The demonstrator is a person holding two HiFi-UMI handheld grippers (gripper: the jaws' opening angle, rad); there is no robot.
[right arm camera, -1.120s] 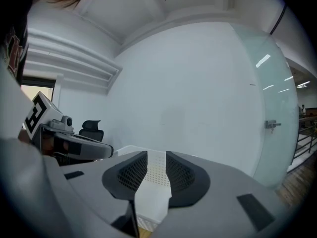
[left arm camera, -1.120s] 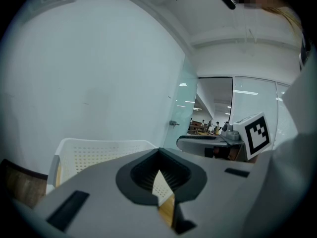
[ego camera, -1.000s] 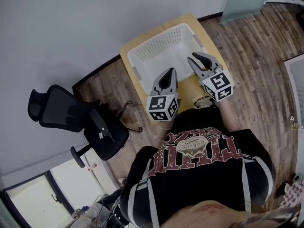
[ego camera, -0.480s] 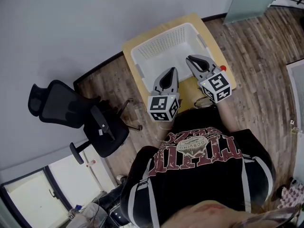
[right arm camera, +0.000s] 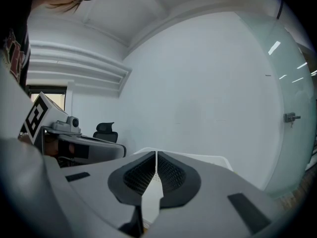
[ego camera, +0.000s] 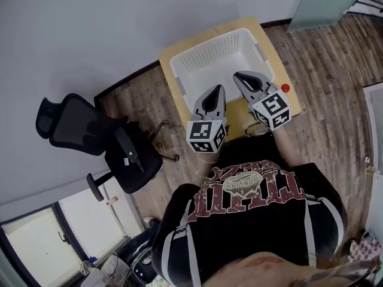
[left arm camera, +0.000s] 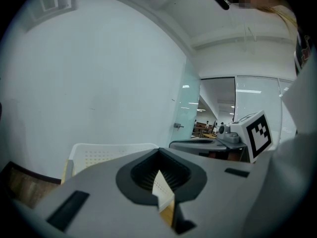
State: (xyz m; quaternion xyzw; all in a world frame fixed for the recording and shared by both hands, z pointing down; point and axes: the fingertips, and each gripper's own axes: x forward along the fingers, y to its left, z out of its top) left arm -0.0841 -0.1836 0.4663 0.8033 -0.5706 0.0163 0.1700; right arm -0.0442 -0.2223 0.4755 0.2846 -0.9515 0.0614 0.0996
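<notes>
Noted right tool jaws gone from slightly apart a sec ago to together, nothing btwn them; left tool likewise shut & empty. Held both over near side of white perforated basket on wooden counter, apparently touching nothing.

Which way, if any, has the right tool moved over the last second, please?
Yes: in the head view the right tool has shifted left against the basket, away from its right wall toward its middle.
</notes>
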